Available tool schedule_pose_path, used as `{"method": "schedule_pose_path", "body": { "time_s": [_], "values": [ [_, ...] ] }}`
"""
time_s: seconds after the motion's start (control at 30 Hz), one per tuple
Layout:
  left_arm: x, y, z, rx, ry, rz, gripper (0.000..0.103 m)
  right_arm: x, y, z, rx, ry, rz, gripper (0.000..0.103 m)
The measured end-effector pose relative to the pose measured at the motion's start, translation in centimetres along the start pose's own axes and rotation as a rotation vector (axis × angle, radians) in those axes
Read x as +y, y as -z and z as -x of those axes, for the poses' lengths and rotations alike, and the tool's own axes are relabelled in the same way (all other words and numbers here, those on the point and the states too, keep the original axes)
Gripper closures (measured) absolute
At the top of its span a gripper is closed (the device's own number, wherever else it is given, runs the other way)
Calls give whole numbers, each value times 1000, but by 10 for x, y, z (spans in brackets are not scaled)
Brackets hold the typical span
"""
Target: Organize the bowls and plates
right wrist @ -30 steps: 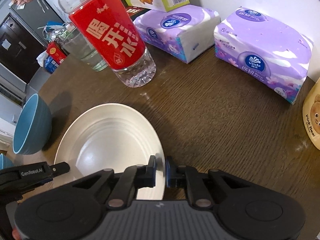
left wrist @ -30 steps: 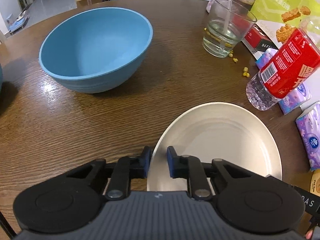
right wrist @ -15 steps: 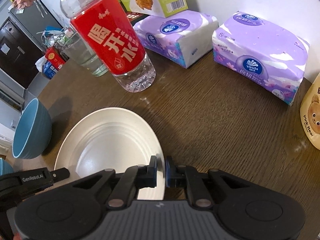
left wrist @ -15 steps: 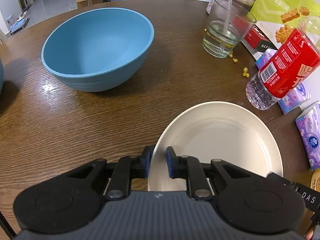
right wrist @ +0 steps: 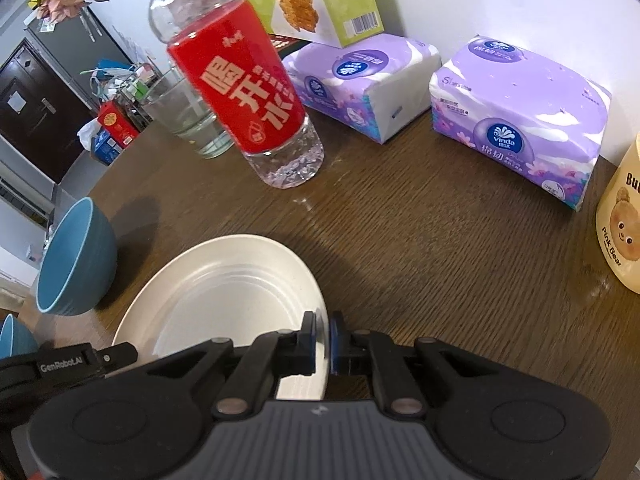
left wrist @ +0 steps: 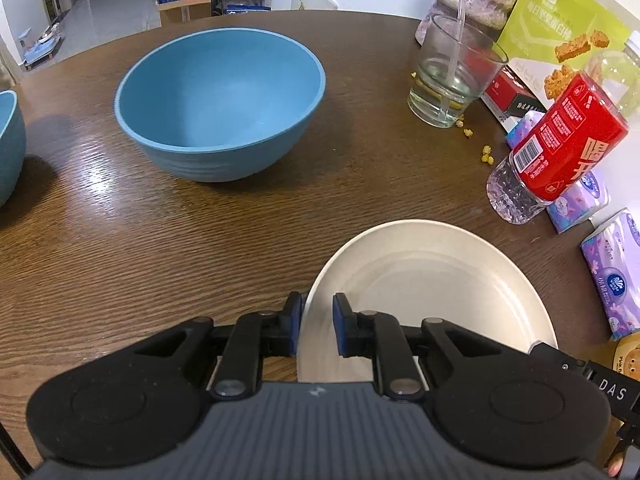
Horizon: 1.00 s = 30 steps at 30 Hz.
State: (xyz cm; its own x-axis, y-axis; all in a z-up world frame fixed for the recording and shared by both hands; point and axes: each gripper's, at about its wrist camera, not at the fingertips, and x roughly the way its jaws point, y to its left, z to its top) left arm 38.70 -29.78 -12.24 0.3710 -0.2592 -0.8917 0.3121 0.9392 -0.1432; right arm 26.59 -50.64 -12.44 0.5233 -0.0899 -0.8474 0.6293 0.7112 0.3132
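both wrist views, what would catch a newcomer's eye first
The cream plate sits nearest on the brown wooden table, with the left gripper and right gripper each shut on opposite edges of its rim. Beyond it stands a big empty blue bowl, and to the plate's far right a water bottle with a bright red label.

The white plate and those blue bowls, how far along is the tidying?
Nothing looks stacked yet. In hand: the white plate, its rim clamped by the left gripper on one side and the right gripper on the other. Left: the large blue bowl and a second blue bowl at the table's edge stand apart on the wooden table.
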Motion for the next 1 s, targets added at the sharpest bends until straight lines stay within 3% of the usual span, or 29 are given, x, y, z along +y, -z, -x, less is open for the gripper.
{"method": "schedule_pose_path", "body": {
  "time_s": [0.57, 1.0],
  "values": [
    [19, 25, 16, -12, -40, 3, 86, 12, 24, 5, 7, -18, 79, 98],
    [19, 23, 5, 108, -89, -26, 84, 23, 19, -2, 134, 54, 176, 97]
  ]
}}
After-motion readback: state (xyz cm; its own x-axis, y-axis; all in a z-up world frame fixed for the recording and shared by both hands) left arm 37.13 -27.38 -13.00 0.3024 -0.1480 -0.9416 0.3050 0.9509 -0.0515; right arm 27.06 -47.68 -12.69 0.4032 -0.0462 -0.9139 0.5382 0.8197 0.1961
